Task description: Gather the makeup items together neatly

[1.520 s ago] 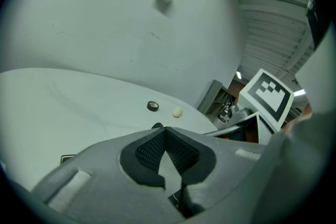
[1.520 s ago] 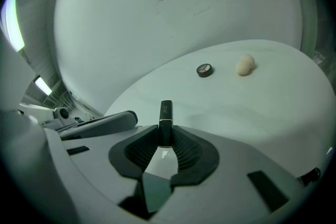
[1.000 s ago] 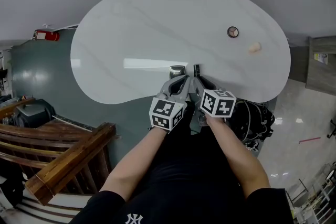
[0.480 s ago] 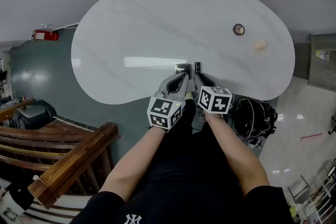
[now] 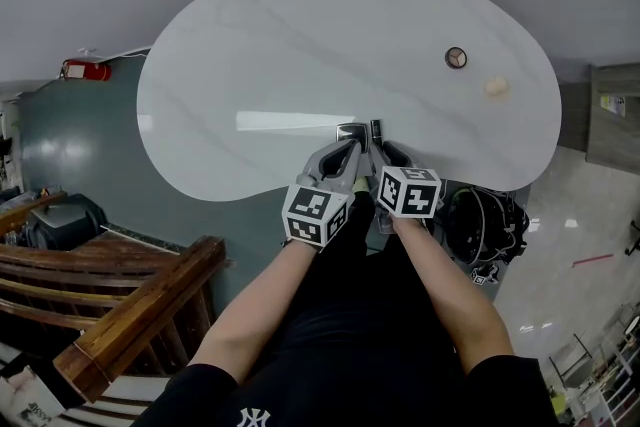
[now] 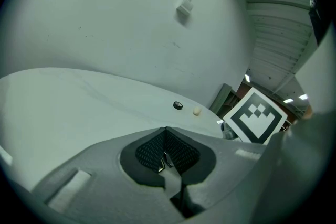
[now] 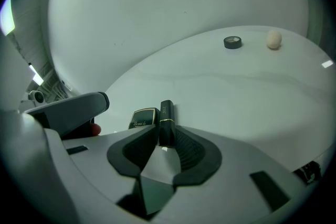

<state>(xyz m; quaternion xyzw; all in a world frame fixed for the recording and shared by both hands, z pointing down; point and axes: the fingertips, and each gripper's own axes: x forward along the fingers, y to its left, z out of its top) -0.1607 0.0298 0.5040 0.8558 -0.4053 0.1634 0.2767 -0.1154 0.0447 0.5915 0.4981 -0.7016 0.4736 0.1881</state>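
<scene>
Caught the right gripper easing its jaws apart around a black lipstick tube with a gold band. Looked like letting go rather than grabbing, going by the tube lying flat on the white table with the pads slackening off either side. Had it sitting just beside a black, gold-trimmed compact, long sides roughly parallel, close to the near edge. Made sense for a tidy gather: side by side, same direction, hardly any gap. Couldn't tell about actual contact between the two, though.

Found the left gripper pinched fully closed with nothing between the pads, hanging just left of the compact in the head view. Possibly parked as a backstop against the compact sliding, possibly just waiting. Only a guess.

Spotted two stragglers well apart from that pair, over toward the far right edge: a little round black pot and a beige egg-shaped makeup sponge, near each other but not touching. Reckoned the job about half done on that basis. Would fetch one of those next, minding the sponge: soft, rounded, likely to roll or squash under a hard pinch. Would also back the right tongs straight out, to avoid nudging the lipstick crooked.
</scene>
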